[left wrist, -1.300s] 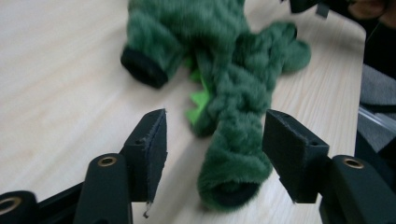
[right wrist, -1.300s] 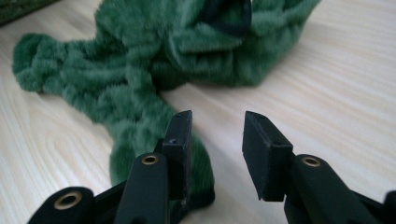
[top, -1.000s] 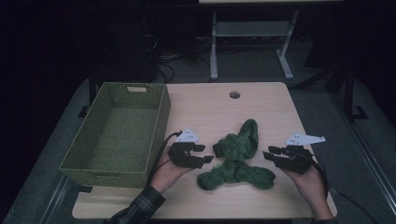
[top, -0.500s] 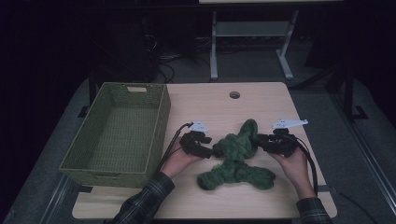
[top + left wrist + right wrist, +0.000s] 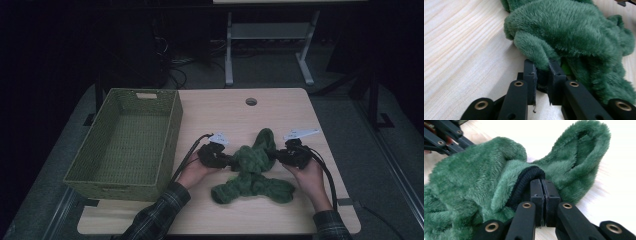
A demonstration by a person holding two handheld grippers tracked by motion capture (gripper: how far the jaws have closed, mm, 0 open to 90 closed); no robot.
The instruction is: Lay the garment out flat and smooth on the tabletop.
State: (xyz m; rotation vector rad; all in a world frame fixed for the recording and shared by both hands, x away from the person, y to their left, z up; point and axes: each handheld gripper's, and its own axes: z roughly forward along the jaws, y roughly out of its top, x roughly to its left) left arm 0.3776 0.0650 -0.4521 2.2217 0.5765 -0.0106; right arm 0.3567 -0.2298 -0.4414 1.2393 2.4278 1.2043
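Dark room behind, pale wooden table (image 5: 220, 125) in front of you with a round cable hole (image 5: 251, 101) near its far edge. Green woven basket (image 5: 127, 140) sat on the table's left part, nothing visible inside it. Green fleece garment (image 5: 252, 170) lay crumpled on the wood right of the basket, near the front middle of the table, between your two hands, well apart from the basket. Your left gripper (image 5: 226, 160) came at the garment from its left side, low on the table; its jaws had just been closing, and in the left gripper view the pads pinched a fold of the plush fabric (image 5: 534, 53), with a narrow gap left between them where the cloth was stuffed. Your right gripper (image 5: 278, 156) came at it from the right side; its jaws had also just been closing, and in the right gripper view they stood pressed almost flat together on the garment's black ribbed cuff (image 5: 527, 181), the fleece bunched up around it. Your left hand (image 5: 196, 172) and right hand (image 5: 311, 175) both rested low behind the grippers, plaid sleeve (image 5: 157, 212) showing on the left arm. Black cables (image 5: 187, 155) trailed back from each gripper. Part of your left gripper also showed at the top left of the right gripper view. Garment still lay flat on the table, not lifted.
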